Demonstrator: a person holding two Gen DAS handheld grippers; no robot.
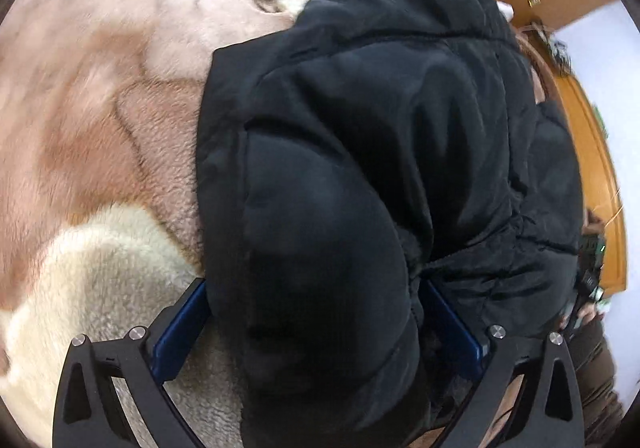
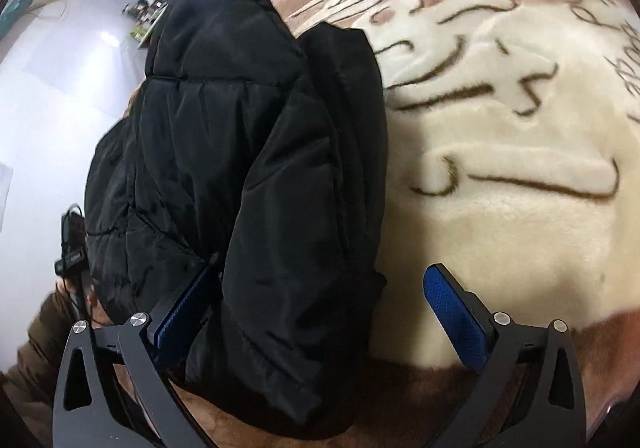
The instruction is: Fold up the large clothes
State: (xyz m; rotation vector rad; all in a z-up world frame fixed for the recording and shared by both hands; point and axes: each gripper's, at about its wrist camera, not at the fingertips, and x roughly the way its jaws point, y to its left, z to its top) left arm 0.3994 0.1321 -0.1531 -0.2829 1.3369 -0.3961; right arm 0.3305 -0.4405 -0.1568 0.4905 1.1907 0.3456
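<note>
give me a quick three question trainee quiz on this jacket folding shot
1. True or false: the black jacket lies on a bare wooden table.
2. In the right wrist view, which blue pad of the right claw has blanket behind it rather than jacket?
A. the left one
B. the right one
C. neither
3. Fill in: in the left wrist view, the bulge of jacket fills the space between the two pads of the left ____.

Key
1. False: it lies on a pink and cream plush blanket.
2. B: the right pad stands clear of the jacket, over the cream blanket.
3. claw
</note>
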